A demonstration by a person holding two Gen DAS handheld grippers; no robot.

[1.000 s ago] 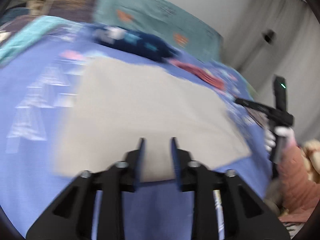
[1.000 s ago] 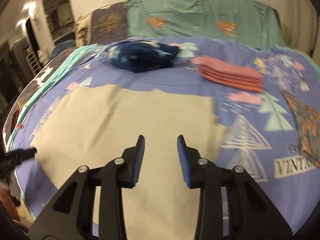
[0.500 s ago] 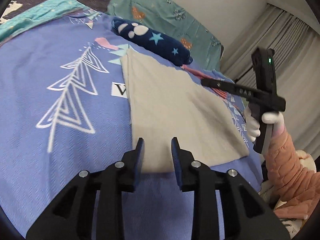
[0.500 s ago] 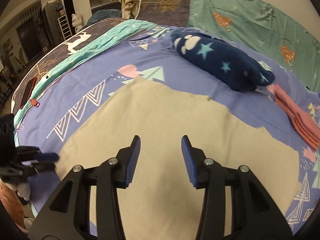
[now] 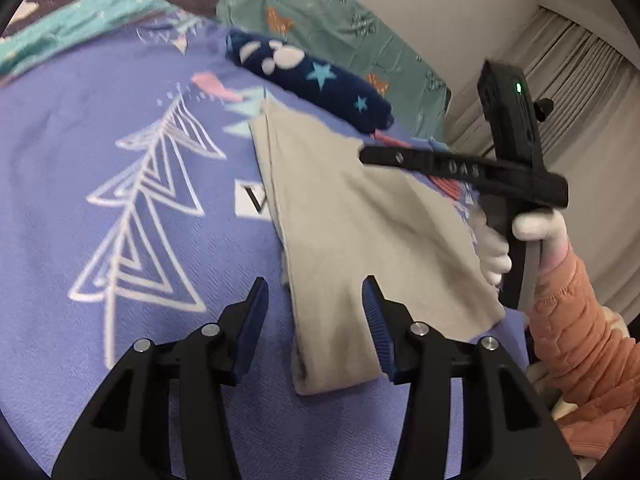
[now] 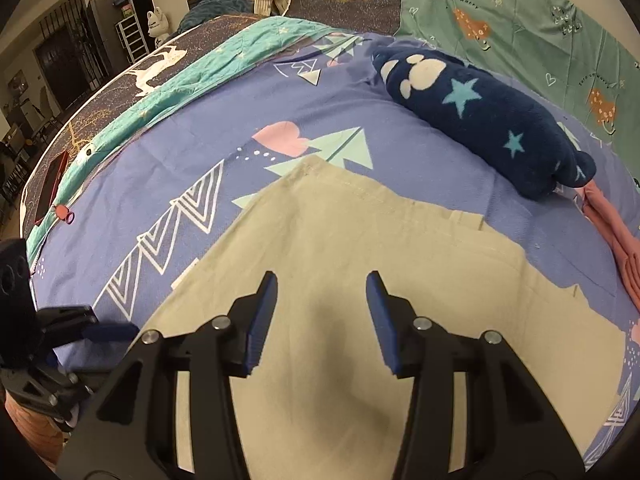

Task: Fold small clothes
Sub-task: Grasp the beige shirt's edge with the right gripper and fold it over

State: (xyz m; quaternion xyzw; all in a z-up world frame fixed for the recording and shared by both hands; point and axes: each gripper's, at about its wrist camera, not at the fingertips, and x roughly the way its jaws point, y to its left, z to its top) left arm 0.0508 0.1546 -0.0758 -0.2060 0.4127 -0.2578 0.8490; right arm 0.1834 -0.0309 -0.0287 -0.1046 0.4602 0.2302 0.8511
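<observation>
A beige garment [image 5: 360, 232] lies flat on the purple patterned bedspread [image 5: 120, 240]. My left gripper [image 5: 316, 292] hangs low over the garment's near left corner. Its jaws are opening, the cloth edge shows in the gap, and the pads do not press on it. My right gripper [image 6: 322, 288] hovers above the middle of the beige garment [image 6: 360, 240]. Its jaws are also opening, with nothing between them. A white-gloved hand in an orange sleeve holds the right gripper [image 5: 440, 166] in the left wrist view. The left gripper [image 6: 104, 330] shows at the cloth's lower left corner in the right wrist view.
A navy fleece bundle [image 6: 480, 120] with stars and paw prints lies beyond the garment. A folded pink stack [image 6: 616, 240] sits to its right. A green pillow [image 6: 540, 20] lines the headboard side, and a teal blanket [image 6: 160, 92] runs along the left edge. Curtains [image 5: 580, 100] hang on the right.
Both pairs of jaws have spread wider. The left gripper has come to the garment's left corner. The right gripper has swung left across the cloth, towards the left gripper.
</observation>
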